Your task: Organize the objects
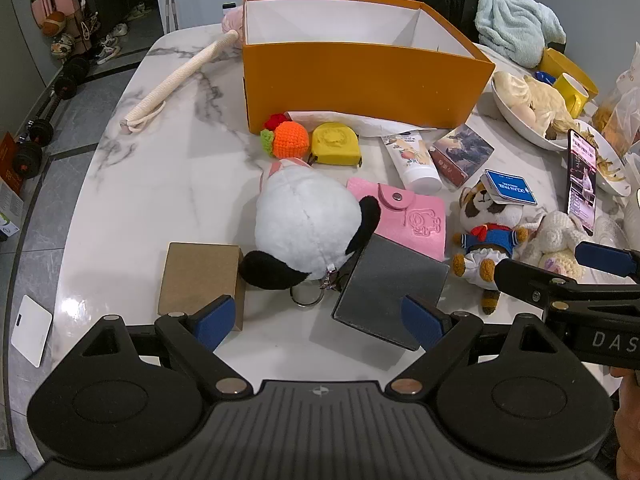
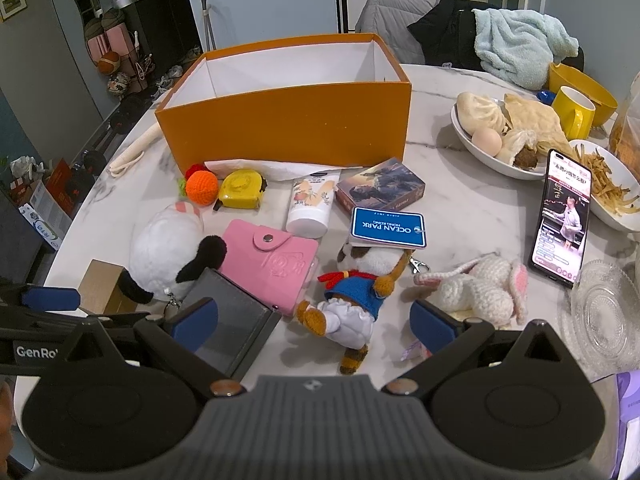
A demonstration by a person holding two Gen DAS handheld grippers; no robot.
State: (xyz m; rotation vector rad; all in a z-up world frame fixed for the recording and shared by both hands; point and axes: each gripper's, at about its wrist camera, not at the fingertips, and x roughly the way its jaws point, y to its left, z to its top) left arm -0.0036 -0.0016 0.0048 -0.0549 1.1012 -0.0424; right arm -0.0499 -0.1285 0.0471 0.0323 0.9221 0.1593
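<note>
Both grippers hover over the white marble table and nothing is in hand: the left gripper has its blue-padded jaws spread wide above the near edge, and the right gripper stands just as wide, empty too. The big open-topped orange cardboard box sits at the far side, and what shows of its white interior is bare — so by my reading the sorting has hardly begun, if that box is the destination. Everything is still laid out in front of it: the orange crocheted fruit and the yellow tape measure side by side just before the box wall, then the white squeeze tube with a peach print and a small dark picture-printed card box. Nearer in, the round white plush with black ears lies against the brown cardboard box, its keyring touching the table, and the pink snap-button card wallet has its near corner hidden behind a flat grey square panel, which sits low between the left gripper's pads. On the right, the brown-and-white plush dog in blue clothes lies directly ahead of the right gripper, a blue Ocean Park tag resting over its head, with the white crocheted rabbit beside it. All of it left to go — the dog looks the likeliest first pick.
</note>
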